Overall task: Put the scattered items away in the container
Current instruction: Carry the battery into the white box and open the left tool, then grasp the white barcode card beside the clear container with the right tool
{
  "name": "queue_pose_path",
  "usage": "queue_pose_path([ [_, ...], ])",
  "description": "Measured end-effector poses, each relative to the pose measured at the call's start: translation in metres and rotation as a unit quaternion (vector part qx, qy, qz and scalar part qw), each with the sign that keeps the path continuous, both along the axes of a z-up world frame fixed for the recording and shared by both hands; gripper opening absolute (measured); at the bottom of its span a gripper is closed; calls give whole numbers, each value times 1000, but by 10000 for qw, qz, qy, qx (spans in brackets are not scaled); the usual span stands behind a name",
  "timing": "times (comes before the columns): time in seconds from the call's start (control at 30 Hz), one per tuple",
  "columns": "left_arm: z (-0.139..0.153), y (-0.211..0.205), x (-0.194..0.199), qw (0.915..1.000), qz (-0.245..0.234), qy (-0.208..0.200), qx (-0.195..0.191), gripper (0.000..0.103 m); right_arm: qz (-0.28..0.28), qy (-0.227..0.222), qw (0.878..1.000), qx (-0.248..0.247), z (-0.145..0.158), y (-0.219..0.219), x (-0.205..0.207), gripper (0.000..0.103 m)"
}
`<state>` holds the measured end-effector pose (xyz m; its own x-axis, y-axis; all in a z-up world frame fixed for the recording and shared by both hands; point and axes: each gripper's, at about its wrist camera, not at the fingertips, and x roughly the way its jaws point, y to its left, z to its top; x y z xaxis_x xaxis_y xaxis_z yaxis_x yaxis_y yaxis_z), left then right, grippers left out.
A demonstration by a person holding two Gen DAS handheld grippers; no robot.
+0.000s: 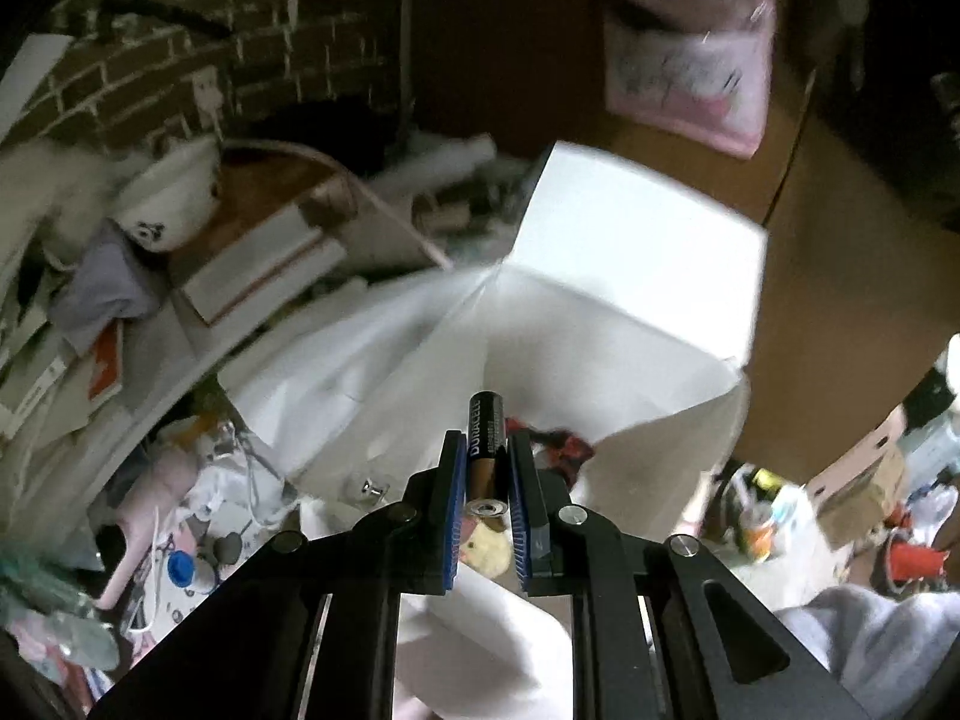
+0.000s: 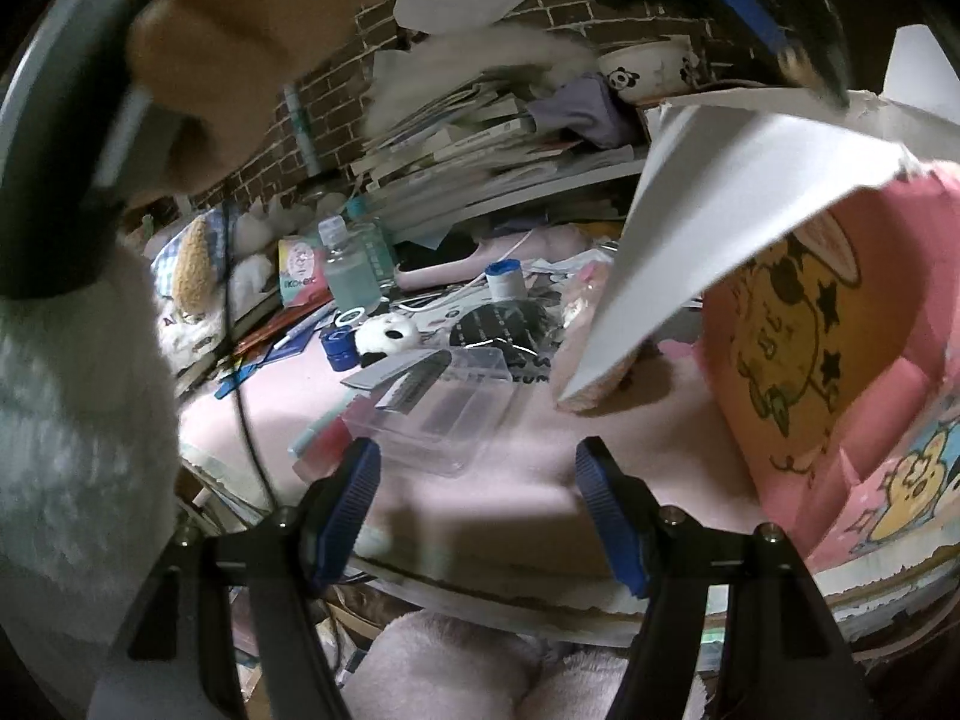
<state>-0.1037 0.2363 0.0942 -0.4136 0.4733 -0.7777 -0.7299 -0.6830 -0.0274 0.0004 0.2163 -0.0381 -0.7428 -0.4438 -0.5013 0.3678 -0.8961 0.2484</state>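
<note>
Left wrist view, battery (image 1: 486, 444) clamped upright between left fingers (image 1: 451, 468) (above white box (image 1: 630, 276)); right fingers (image 2: 354, 504) spread, holding nothing

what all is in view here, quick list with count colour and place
battery: one, black and copper, clamped upright in the left gripper
box: one, white, flaps open, below the battery
pink box: one, pink with yellow cartoon chicks inside, right of the desk
clear case: one, see-through, on the pink desk mat
bottle: one, clear with pale blue liquid, behind the case
panda toy: one, black and white, mid desk
bowl: one, white with panda print, on the shelf
left gripper: black, blue pads, shut
right gripper: black, blue pads, open, empty
</note>
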Motion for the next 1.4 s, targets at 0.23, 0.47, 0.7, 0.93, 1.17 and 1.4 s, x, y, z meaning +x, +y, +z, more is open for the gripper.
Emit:
queue_pose_path([
  [0.23, -25, 21, -13, 9980, -29, -411, -478, 8, 29, -69, 9999, -89, -3, 3, -3, 65],
  [0.47, -39, 37, -13, 9955, -145, -514, -777, 8, 33, -83, 9999, -139, -4, 4, -4, 65],
  [0.7, -45, 39, -16, 9945, -121, -477, -922, 9, 23, -99, 9998, -171, -3, 6, -6, 65],
  [0.93, -40, 36, -13, 9954, -180, -392, -853, 22, 20, -89, 9998, -169, -1, 5, -7, 65],
  [1.17, -13, 14, -3, 9992, -63, 32, -392, 65, -32, -89, 9998, -160, 1, 6, -9, 65],
  [1.4, 9, -37, 8, 9982, 378, 469, 73, 82, -58, -38, 9999, -90, 3, 5, -9, 65],
])
